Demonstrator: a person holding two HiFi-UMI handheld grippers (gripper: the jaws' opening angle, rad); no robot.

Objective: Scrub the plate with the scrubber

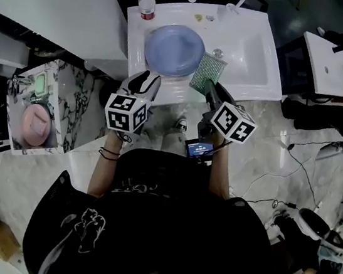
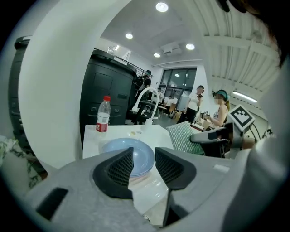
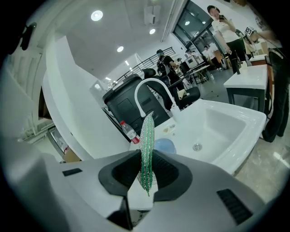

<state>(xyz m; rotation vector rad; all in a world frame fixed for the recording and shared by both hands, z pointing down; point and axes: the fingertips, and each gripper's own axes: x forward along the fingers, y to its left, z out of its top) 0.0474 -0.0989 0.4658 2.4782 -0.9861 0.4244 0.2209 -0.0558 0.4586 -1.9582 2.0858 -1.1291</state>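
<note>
- The plate [image 1: 174,49] is seen lying flat on the left part of the white sink [image 1: 259,57] top, beside the basin; a bottle [image 1: 147,3] is stood behind it
- The scrubber [image 3: 146,136], a thin green pad, is clamped edge-on between the jaws of the right gripper [image 3: 146,163]; it is held just right of the plate, and no contact with the plate can be made out
- The left gripper [image 2: 144,156] is held near the plate's front rim with its jaws apart; nothing is gripped, and the plate is seen beyond the gap
- The scrubber is judged to be in hand, so pick-up is done; steadying the plate and all of the scrubbing appear to be left
</note>
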